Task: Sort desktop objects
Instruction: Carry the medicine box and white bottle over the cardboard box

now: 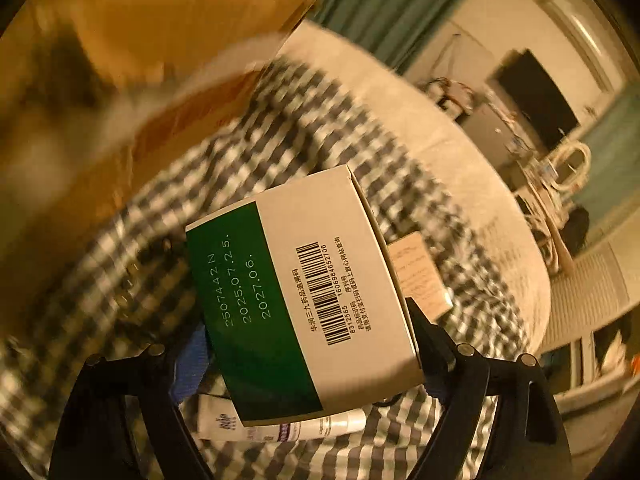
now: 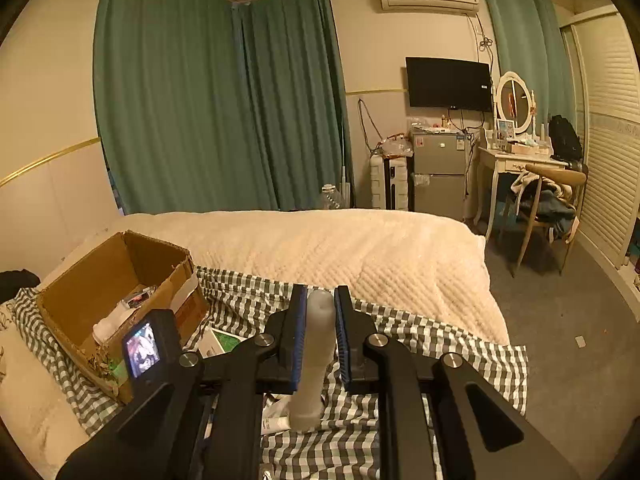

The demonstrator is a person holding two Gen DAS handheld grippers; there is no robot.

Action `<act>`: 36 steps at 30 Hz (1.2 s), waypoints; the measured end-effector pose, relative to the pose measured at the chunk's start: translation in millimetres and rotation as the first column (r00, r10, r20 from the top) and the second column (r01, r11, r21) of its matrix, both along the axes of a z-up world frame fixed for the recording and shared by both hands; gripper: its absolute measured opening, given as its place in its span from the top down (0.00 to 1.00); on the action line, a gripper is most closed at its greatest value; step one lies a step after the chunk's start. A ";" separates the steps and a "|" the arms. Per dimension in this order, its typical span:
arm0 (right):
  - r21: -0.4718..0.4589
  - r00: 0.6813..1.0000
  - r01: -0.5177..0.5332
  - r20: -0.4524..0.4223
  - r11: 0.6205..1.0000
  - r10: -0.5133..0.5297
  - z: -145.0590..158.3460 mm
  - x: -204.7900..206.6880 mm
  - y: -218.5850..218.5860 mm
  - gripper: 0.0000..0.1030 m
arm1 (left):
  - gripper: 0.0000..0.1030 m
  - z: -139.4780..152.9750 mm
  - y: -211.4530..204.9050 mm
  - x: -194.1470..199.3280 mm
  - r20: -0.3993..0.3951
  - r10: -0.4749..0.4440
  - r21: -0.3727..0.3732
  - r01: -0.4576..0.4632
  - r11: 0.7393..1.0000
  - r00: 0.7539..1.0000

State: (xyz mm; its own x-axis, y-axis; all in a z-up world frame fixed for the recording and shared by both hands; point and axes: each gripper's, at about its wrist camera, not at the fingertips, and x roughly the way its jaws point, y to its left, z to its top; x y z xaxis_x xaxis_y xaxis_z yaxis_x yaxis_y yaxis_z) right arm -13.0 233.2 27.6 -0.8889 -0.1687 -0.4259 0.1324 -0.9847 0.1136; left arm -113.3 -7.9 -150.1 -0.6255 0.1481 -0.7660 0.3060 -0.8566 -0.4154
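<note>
In the left wrist view a green and white medicine box (image 1: 304, 292) with a barcode sits between the fingers of my left gripper (image 1: 302, 324). Both fingers are against its sides, and it is sharp while the background is blurred. A brown cardboard box (image 1: 120, 80) is blurred at the upper left. In the right wrist view my right gripper (image 2: 320, 294) is shut on a whitish translucent tube (image 2: 316, 352), held upright between the blue pads (image 2: 299, 332). The open cardboard box (image 2: 80, 300) stands to the left with a few items inside it.
A grey-checked cloth (image 2: 420, 344) covers the near part of a bed with a cream quilt (image 2: 360, 248). On the cloth lie a white tube (image 1: 280, 428) and a small beige pack (image 1: 420, 276). A black camera with a lit screen (image 2: 144, 348) is beside the cardboard box.
</note>
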 end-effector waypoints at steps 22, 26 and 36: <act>0.096 0.972 0.075 -0.229 0.993 -0.051 59.2 42.8 -42.4 0.87 | 0.15 171.9 -17.2 102.5 -0.425 -0.281 -0.339 0.137 0.931 0.861; 0.088 0.967 0.044 -0.256 0.995 -0.020 67.5 46.4 -58.5 0.87 | 0.15 190.1 -26.8 114.8 -0.449 -0.314 -0.393 0.130 0.910 0.837; 0.067 0.954 -0.045 -0.292 0.997 0.063 76.8 46.4 -117.0 0.87 | 0.15 219.8 -52.5 132.5 -0.459 -0.413 -0.583 0.084 0.808 0.786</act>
